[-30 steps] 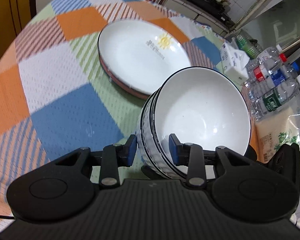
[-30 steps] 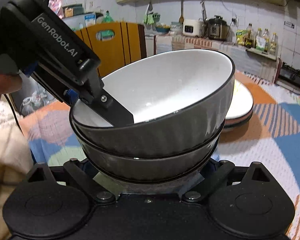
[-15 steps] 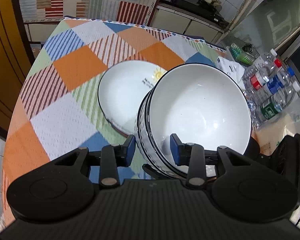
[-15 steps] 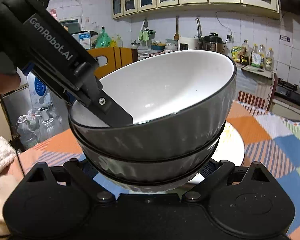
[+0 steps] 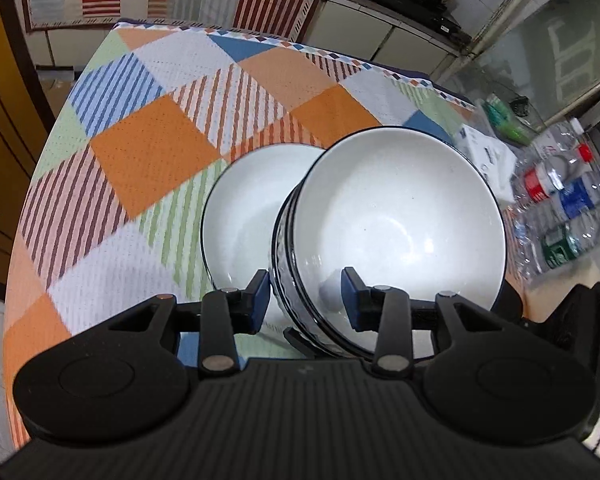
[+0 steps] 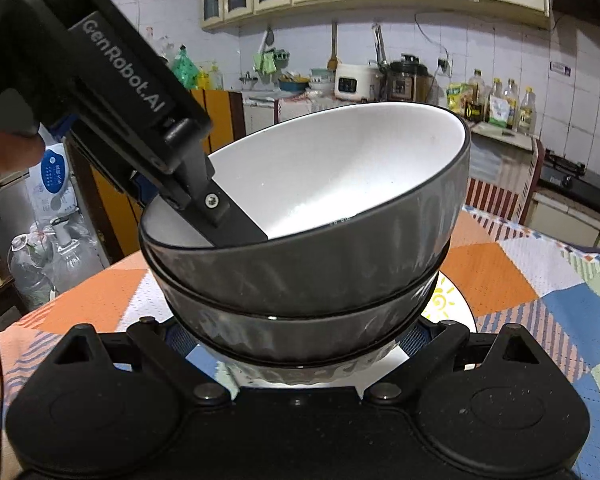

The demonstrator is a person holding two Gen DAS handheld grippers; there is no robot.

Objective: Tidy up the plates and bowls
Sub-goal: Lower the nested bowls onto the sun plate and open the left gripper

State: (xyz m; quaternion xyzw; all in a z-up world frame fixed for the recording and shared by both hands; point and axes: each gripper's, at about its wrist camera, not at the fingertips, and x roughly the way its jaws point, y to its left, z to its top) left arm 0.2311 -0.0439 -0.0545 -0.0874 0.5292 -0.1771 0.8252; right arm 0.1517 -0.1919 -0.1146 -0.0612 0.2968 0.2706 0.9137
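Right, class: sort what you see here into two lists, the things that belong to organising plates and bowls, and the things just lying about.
Belongs to the job:
- stack of white ribbed bowls with dark rims, held by the left gripper
- white sun-print plate on the table
- right gripper at the stack's base

Just lying about:
- clear plastic bottles
- white carton
- patchwork tablecloth

A table (image 5: 148, 152) under a checked cloth of orange, blue, green and white squares carries 1 white plate (image 5: 244, 220) with a dark rim, lying flat toward the tabletop's right edge.
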